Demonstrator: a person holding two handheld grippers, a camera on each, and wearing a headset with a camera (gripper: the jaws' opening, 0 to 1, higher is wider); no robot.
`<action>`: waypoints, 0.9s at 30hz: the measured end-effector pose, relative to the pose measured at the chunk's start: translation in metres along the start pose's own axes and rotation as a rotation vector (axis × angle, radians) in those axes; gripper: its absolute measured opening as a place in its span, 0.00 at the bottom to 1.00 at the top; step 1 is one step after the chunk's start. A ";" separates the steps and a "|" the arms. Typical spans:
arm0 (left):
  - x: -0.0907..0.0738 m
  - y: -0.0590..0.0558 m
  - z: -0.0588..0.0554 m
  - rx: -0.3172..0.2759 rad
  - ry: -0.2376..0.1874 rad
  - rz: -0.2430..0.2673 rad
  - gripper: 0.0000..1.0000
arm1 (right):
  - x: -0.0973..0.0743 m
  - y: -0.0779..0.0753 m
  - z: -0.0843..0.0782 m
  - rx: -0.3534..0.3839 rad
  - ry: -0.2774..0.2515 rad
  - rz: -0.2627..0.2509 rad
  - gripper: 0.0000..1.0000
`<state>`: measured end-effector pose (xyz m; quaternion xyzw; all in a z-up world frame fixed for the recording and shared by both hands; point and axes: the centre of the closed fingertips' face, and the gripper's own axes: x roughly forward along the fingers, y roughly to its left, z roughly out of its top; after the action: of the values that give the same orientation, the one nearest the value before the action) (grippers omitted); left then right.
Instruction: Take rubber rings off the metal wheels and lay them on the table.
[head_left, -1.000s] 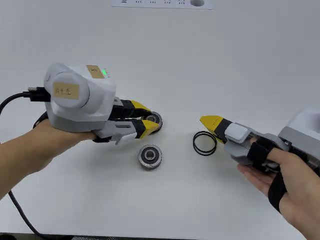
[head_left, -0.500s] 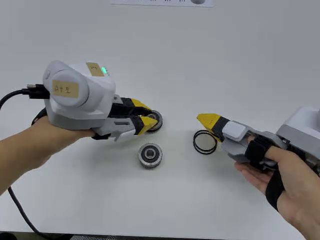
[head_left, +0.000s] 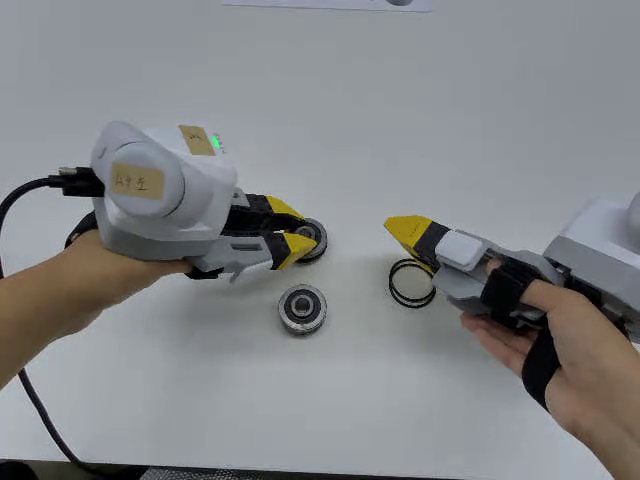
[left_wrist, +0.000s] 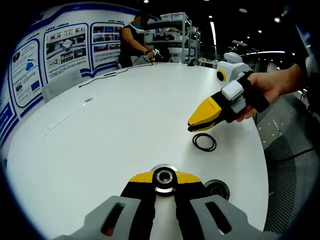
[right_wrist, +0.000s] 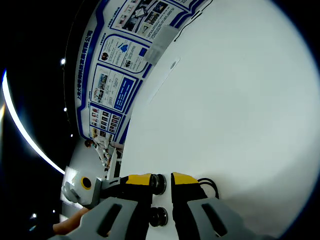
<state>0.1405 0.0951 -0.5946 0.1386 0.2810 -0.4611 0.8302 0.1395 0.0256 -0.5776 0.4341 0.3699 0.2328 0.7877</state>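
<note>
So the left hand-held gripper (head_left: 292, 232) is clamped on one metal wheel (left_wrist: 164, 176), low over the desk (head_left: 400, 120). Can't tell if the wheel is touching the desk or lifted a hair. The right hand-held gripper (head_left: 410, 230) is holding nothing. Its jaws are nearly together with just a thin gap, and they point across at the held wheel. The rubber rings (head_left: 412, 283) that are off lie flat on the desk just under and beside that right tip, looks like two overlapping. A second wheel (head_left: 302, 308) sits loose on the desk in front of the left jaws.

What I'd worry about:
- The held wheel is round and smooth, so tugging a ring sideways could spin it or pop it out of the clamp.
- A stretched ring could snap free and fly off the desk rather than get laid down.
- The right tip is so close to the laid rings that moving in low could drag them along.
- The loose wheel is near both grippers, so one bump and it might roll away.
</note>
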 end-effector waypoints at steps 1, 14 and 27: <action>0.000 0.000 0.000 0.002 0.000 0.001 0.14 | 0.000 0.000 0.000 0.000 0.001 0.001 0.15; 0.001 0.001 0.000 0.041 0.014 -0.007 0.13 | 0.019 0.020 -0.017 -0.058 0.067 0.076 0.28; 0.002 0.001 0.000 0.053 0.015 -0.026 0.13 | 0.043 0.025 -0.036 -0.062 0.134 0.117 0.40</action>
<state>0.1421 0.0947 -0.5958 0.1602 0.2767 -0.4779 0.8181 0.1367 0.0861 -0.5848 0.4137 0.3884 0.3182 0.7595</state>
